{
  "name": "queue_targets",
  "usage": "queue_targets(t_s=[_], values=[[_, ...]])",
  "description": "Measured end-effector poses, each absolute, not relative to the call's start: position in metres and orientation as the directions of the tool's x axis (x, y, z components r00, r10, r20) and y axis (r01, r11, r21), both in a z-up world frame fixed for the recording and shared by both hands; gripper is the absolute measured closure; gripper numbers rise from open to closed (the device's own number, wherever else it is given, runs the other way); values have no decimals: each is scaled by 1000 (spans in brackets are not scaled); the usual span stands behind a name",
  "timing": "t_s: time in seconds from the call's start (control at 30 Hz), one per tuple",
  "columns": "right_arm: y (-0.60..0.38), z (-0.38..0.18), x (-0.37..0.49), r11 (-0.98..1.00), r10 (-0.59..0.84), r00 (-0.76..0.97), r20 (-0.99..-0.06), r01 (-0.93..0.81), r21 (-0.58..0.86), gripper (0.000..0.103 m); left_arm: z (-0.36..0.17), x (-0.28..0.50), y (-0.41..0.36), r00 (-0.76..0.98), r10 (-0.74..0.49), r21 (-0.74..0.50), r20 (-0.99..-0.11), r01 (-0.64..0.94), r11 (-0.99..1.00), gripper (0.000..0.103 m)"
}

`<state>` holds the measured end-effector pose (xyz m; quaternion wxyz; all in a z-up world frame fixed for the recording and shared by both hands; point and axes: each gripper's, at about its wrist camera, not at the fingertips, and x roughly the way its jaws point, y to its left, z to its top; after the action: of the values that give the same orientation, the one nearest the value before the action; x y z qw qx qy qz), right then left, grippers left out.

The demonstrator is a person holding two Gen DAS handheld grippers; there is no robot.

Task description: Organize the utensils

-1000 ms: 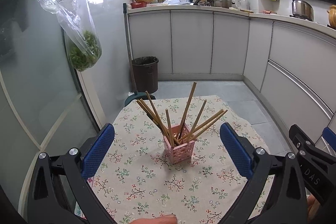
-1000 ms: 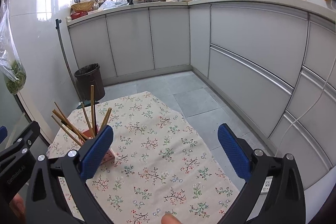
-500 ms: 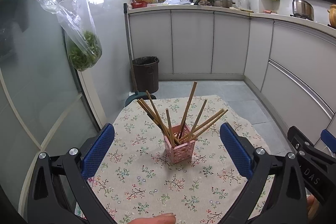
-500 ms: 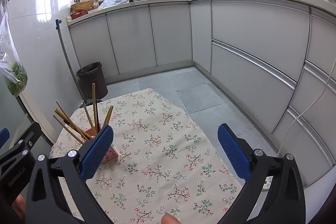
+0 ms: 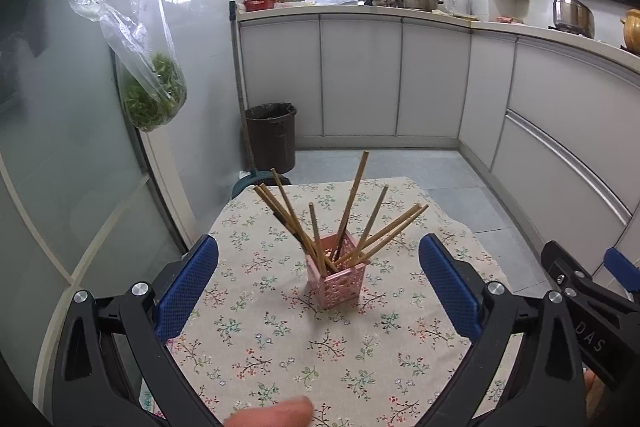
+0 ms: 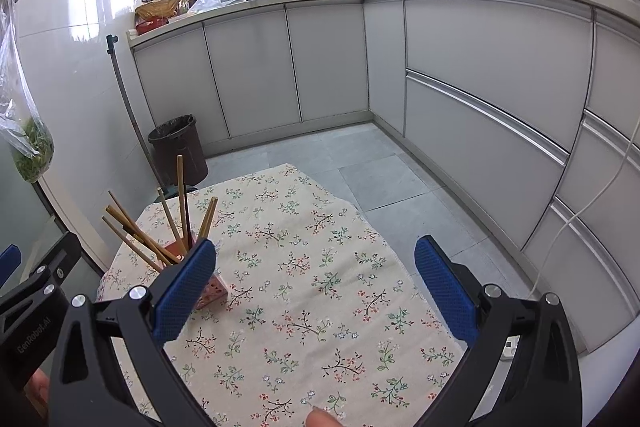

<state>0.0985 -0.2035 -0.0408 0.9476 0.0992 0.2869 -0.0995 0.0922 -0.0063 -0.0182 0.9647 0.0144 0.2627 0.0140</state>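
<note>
Upright chopsticks (image 5: 352, 219) in pink holder (image 5: 338, 279), both grippers gaping

The holder (image 5: 337, 275) is pink with a pierced pattern, and the chopsticks (image 5: 352, 203) in it are tan wood, a few perhaps darker at the tips. The tablecloth (image 5: 280, 343) is beige, sprigged with small red, green and blue flowers. Both grippers are black with blue dimpled pads (image 6: 444, 289). The bin (image 5: 270, 135) is dark brown.
</note>
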Motion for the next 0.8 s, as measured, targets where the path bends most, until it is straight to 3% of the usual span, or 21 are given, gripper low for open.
queue_targets(t_s=[0.17,0.37,0.53,0.8], values=[[-202,-42,99,960,-127,813,-569,244,135,6,-20,94,-2,854,14,0,-519,-16,1000,7],[-203,-43,100,959,-123,810,-573,245,139,6,-24,96,-4,854,45,42,-519,-27,999,7],[-203,-43,101,959,-125,810,-573,246,138,6,-25,94,-5,860,37,42,-508,-19,999,13],[-204,-43,99,959,-120,810,-573,244,144,6,-22,96,-4,854,46,41,-518,-29,999,7]])
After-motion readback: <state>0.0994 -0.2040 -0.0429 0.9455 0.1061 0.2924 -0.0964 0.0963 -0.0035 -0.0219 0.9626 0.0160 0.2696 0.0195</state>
